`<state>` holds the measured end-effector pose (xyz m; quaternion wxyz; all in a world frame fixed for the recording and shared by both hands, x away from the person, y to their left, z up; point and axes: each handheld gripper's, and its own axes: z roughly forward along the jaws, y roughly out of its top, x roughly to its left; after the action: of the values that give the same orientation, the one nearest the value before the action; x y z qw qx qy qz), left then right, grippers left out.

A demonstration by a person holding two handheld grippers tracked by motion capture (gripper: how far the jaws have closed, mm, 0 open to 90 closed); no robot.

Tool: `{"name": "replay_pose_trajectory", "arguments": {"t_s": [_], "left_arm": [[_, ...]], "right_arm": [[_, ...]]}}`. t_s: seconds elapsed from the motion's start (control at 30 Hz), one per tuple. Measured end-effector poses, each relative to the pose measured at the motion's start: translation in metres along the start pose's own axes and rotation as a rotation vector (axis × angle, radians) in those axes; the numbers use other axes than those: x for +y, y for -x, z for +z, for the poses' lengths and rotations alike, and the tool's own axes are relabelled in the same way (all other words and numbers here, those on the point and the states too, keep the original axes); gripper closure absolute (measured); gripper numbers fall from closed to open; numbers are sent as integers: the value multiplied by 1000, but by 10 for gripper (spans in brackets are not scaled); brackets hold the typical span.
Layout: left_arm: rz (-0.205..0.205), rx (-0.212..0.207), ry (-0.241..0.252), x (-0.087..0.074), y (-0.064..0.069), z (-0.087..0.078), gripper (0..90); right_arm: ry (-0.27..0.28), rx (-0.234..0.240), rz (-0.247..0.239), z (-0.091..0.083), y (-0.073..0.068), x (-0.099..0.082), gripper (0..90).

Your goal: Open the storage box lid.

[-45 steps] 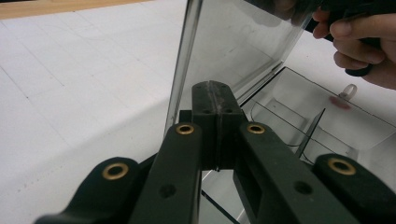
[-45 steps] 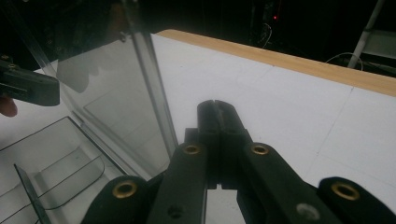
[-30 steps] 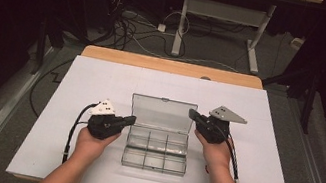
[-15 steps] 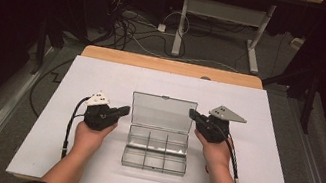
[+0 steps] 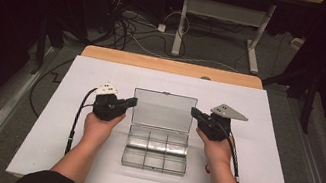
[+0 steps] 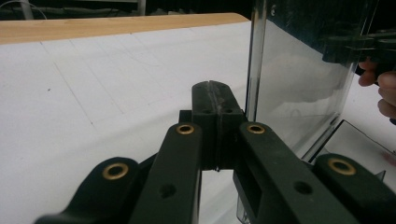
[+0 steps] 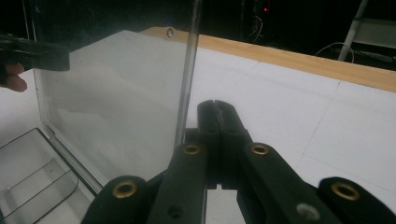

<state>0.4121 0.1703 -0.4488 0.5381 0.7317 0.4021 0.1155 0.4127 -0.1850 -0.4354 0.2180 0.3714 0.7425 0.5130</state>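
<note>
The left gripper [image 5: 131, 102] is held at the left edge of the raised lid [image 5: 163, 111], jaws pressed together with nothing between them. The clear compartment box [image 5: 156, 151] is placed at the middle of the white-covered table [image 5: 40, 141], lid upright at its far side. Its six compartments [image 5: 148, 139] are seen empty. The right gripper [image 5: 195, 112] is held at the lid's right edge, jaws likewise closed and empty.
</note>
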Motion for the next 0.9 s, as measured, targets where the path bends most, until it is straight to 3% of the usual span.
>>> {"name": "replay_pose_trajectory", "arguments": {"t_s": [0.57,0.9], "left_arm": [[-28,44,-60,-2,-10,15,881],[-47,71,-131,-9,-17,27,881]], "right_arm": [[-86,-27,14,18,9,-3,900],[-182,-33,30,32,14,-11,900]]}}
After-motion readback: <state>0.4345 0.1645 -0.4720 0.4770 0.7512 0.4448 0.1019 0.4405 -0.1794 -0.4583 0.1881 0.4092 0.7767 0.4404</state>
